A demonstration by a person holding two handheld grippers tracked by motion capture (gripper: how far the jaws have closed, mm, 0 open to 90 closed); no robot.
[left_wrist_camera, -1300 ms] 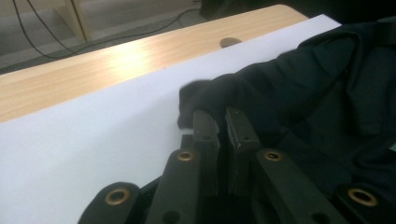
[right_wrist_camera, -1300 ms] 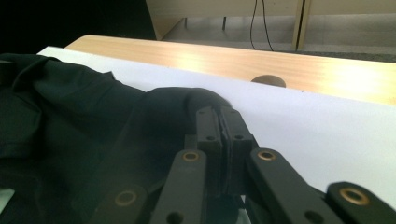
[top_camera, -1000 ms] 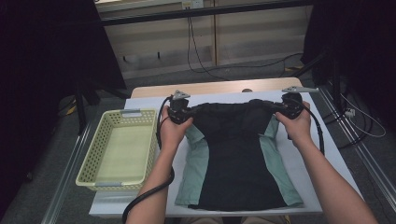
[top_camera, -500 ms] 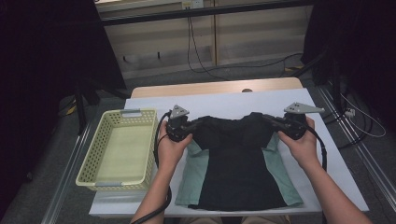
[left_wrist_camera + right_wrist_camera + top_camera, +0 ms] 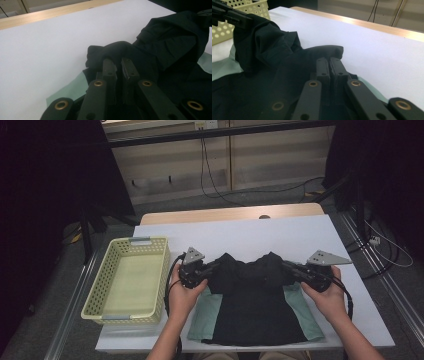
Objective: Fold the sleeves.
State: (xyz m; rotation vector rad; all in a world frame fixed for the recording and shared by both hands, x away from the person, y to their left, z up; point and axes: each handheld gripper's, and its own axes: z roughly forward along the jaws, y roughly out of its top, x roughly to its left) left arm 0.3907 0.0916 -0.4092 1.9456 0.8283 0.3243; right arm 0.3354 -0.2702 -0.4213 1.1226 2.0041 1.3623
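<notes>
A black garment with pale green side panels (image 5: pixel 252 307) lies on the white table, its far edge lifted and folded toward the person. My left gripper (image 5: pixel 216 265) pinches that edge at its left corner, jaws shut on a bunched fold of the black garment (image 5: pixel 113 51). My right gripper (image 5: pixel 287 266) pinches the right corner, its jaws shut on another fold of the garment (image 5: pixel 329 51). Between the two grippers the cloth sags in loose folds. In the right gripper view the left gripper (image 5: pixel 229 15) shows at the upper left, holding its corner up.
A pale yellow perforated basket (image 5: pixel 110 307) stands at the table's left edge, right beside the left hand. The white table surface (image 5: pixel 250 235) stretches beyond the garment to a wooden strip (image 5: pixel 225 213) at the far side. Cables lie on the floor behind.
Both grippers have pulled the garment's far edge toward the person and slightly down, doubling the upper part over the lower. Both grips have stayed shut on the cloth.
</notes>
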